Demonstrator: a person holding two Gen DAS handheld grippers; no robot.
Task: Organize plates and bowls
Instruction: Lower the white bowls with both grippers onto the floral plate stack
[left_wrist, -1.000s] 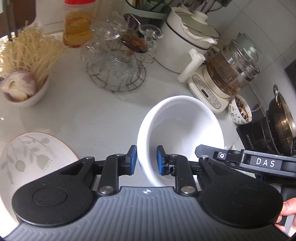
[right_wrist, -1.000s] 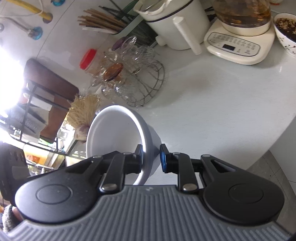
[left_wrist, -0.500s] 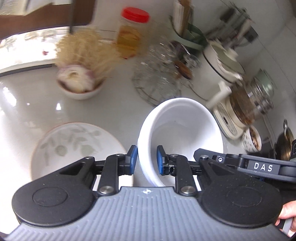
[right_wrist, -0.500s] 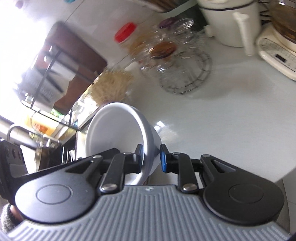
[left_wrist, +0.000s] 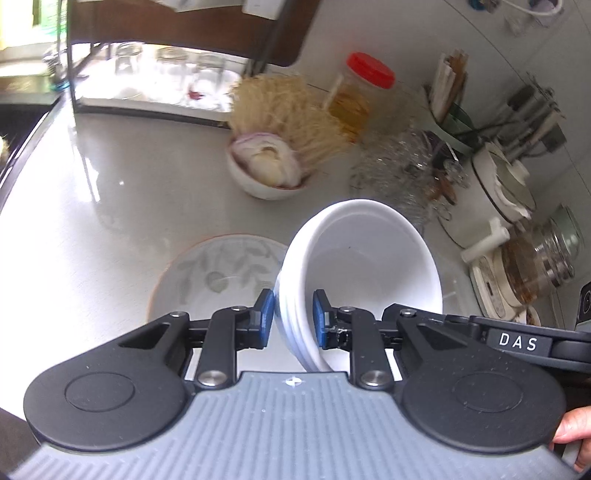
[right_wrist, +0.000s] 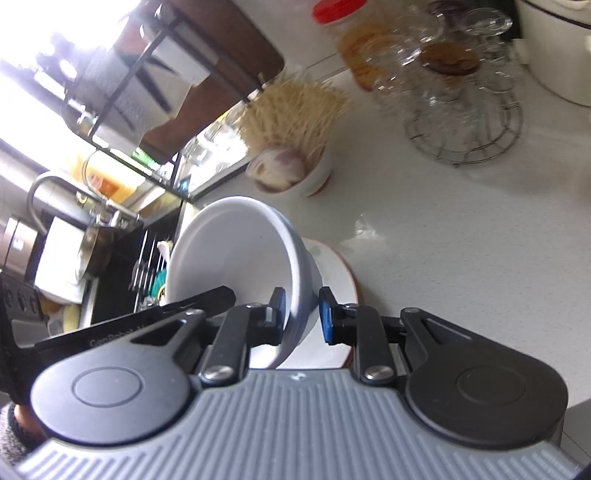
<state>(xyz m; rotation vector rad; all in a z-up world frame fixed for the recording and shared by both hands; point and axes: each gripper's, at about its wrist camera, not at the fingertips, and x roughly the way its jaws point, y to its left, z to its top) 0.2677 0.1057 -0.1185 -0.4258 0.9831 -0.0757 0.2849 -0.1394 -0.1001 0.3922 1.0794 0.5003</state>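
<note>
White bowl (left_wrist: 364, 266): largest task item; carried tilted above the table (left_wrist: 110, 206), clear of the surface, mouth turned toward the left wrist camera.
Bowl material: judged glazed ceramic; stiff, fairly heavy, slick, likely to chip if knocked.
Bowl hold points: wall near the rim only; opposite sides keep it balanced.
Leaf plate (left_wrist: 218, 275): flat on the table at 9 o'clock of the bowl in the left wrist view, partly beneath it.
Plate handling: judged thin, brittle, glossy; lift by its edge.
Food bowl (left_wrist: 266, 173): at 11 o'clock, well apart, holding noodles and onion; not to be tipped.
Left tool (left_wrist: 293, 319): pinching the bowl wall, one pad inside, one outside.
Right tool (right_wrist: 303, 312): pinching the opposite wall likewise.
Risk: glaze may slip under narrow pads; set down gently.
</note>
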